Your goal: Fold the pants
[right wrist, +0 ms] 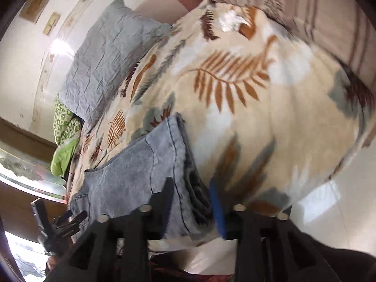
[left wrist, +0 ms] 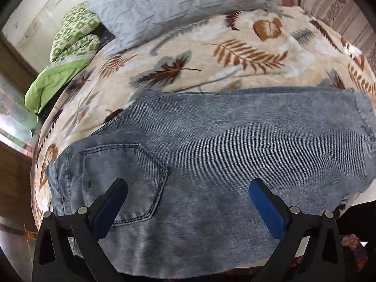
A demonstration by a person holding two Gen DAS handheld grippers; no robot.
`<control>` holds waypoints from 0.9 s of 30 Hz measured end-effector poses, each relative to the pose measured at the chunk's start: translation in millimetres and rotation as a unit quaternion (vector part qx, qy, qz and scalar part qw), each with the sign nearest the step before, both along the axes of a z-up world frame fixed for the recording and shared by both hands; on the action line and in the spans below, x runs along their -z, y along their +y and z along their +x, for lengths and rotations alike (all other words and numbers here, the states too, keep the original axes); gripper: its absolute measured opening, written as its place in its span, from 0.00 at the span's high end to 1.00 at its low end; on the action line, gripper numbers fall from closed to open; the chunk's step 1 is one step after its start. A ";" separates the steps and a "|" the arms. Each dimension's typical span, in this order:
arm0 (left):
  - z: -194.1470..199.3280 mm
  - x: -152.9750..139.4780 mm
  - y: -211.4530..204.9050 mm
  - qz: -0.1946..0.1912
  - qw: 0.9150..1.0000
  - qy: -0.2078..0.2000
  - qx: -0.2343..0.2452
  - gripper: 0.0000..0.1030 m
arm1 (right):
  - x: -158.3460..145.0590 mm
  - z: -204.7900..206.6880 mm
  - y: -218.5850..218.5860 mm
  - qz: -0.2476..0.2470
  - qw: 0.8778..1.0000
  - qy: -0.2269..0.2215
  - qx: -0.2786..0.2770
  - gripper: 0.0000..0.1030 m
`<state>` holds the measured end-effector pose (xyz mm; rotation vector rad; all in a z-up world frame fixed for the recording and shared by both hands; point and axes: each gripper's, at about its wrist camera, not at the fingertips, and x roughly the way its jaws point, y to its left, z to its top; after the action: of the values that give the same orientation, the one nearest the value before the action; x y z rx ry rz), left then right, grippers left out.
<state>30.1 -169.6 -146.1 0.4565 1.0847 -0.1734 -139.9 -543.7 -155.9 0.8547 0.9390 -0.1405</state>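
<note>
Lying across the near edge of a bed, a pair of faded blue denim jeans [left wrist: 223, 152] is folded into a broad flat band on a cream fleece blanket [left wrist: 211, 54] printed with brown, rust and grey leaves. From the left wrist camera the jeans fill the lower half of the view, one stitched back pocket [left wrist: 124, 178] facing up at the left and the leg fabric running off to the right, where a raw hem edge shows. The left gripper [left wrist: 188, 188] hangs above the denim with its two blue-padded fingers [left wrist: 265, 202] spread wide, one over the pocket and the other over the plain fabric; nothing sits between them, and whether the tips touch the cloth cannot be told. From the right wrist camera the picture is smeared with motion. There the jeans' stacked folded edge [right wrist: 190, 176] runs down towards the right gripper [right wrist: 192, 188], whose jaws stand partly apart, a dark finger on the left and a blue pad on the right. The layered denim edge lies in the gap, but the pads do not appear to press on it. At the far side of the bed a grey quilted pillow [left wrist: 169, 7] leans against the wall, with a green-and-white patterned cloth [left wrist: 72, 33] bundled beside it at the left. A striped pinkish cloth [right wrist: 317, 18] lies beyond the blanket on the right.
</note>
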 end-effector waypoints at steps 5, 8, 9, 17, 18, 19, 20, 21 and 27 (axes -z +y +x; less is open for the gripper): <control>8.7 26.6 -8.3 0.027 0.999 0.018 -0.002 0.00 | 14.0 -17.7 4.4 0.087 0.996 -0.026 -0.010 0.42; 9.7 28.7 -5.3 0.015 1.000 0.017 -0.002 0.00 | 23.3 -19.6 12.2 0.117 0.993 -0.030 -0.009 0.41; 10.1 27.9 -3.9 0.013 1.000 0.021 -0.003 0.00 | 27.4 -18.6 14.1 0.124 0.992 -0.028 -0.006 0.40; 0.1 13.9 -3.9 0.009 1.000 0.021 0.001 0.00 | 26.6 -6.0 20.0 0.058 0.998 -0.008 0.024 0.39; -2.1 12.0 -5.5 0.011 1.000 0.016 0.006 0.00 | 17.0 -4.1 23.7 0.022 1.000 -0.012 0.018 0.39; -3.1 11.5 -7.3 0.015 1.000 0.012 0.011 0.00 | 5.1 0.0 31.7 -0.019 1.000 -0.016 0.006 0.39; -3.1 12.3 -8.8 0.020 1.000 0.008 0.013 0.00 | -5.5 5.1 40.8 -0.059 0.998 -0.015 -0.007 0.39; -2.5 14.2 -9.5 0.025 1.000 0.007 0.013 0.00 | -12.4 9.1 48.1 -0.094 0.995 -0.009 -0.014 0.39; 1.2 28.1 -4.3 0.021 1.000 0.020 0.006 0.00 | -32.6 27.1 85.7 -0.254 0.966 0.034 -0.045 0.39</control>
<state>31.3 -173.9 -174.1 0.4998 1.1276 -0.1712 -112.8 -458.0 -123.2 0.3349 0.9461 -0.3186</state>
